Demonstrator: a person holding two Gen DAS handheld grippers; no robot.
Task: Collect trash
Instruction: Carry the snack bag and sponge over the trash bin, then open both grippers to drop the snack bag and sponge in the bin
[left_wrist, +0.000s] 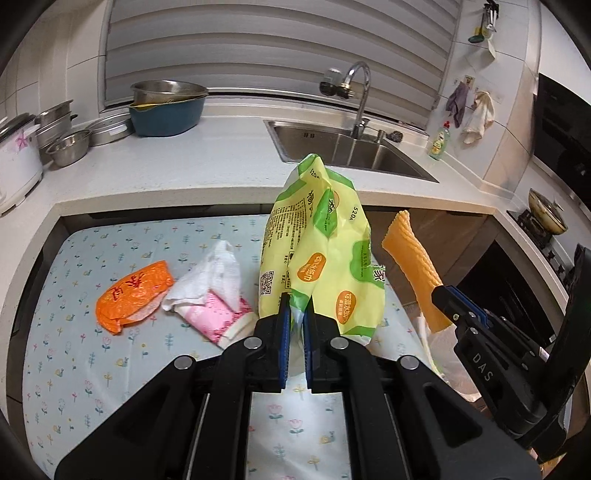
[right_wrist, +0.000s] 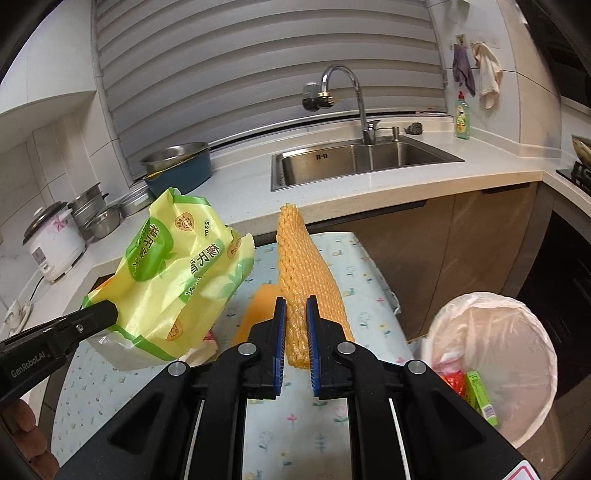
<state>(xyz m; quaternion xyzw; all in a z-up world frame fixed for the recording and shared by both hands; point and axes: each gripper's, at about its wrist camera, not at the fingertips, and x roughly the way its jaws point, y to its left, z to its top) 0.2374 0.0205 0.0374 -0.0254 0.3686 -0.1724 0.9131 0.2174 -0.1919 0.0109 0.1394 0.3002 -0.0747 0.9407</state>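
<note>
My left gripper (left_wrist: 297, 299) is shut on the lower edge of a yellow and green plastic package (left_wrist: 317, 243), held up above the floral table cloth (left_wrist: 92, 266). My right gripper (right_wrist: 295, 301) is shut on an orange foam net sleeve (right_wrist: 303, 266), which stands upright between the pads. The package (right_wrist: 177, 273) and the left gripper (right_wrist: 107, 310) hang to the left in the right wrist view. An orange plastic bag (left_wrist: 133, 295), a crumpled white tissue (left_wrist: 218, 273) and a pink wrapper (left_wrist: 214, 314) lie on the cloth. Another flat orange piece (right_wrist: 258, 310) lies behind the sleeve.
A white-lined trash bin (right_wrist: 495, 350) with some wrappers inside stands on the floor right of the table. Behind the table runs a counter with a steel sink (right_wrist: 354, 162), a faucet (right_wrist: 343, 92), stacked bowls (left_wrist: 166, 107), a rice cooker (right_wrist: 51, 243) and a dish soap bottle (right_wrist: 461, 118).
</note>
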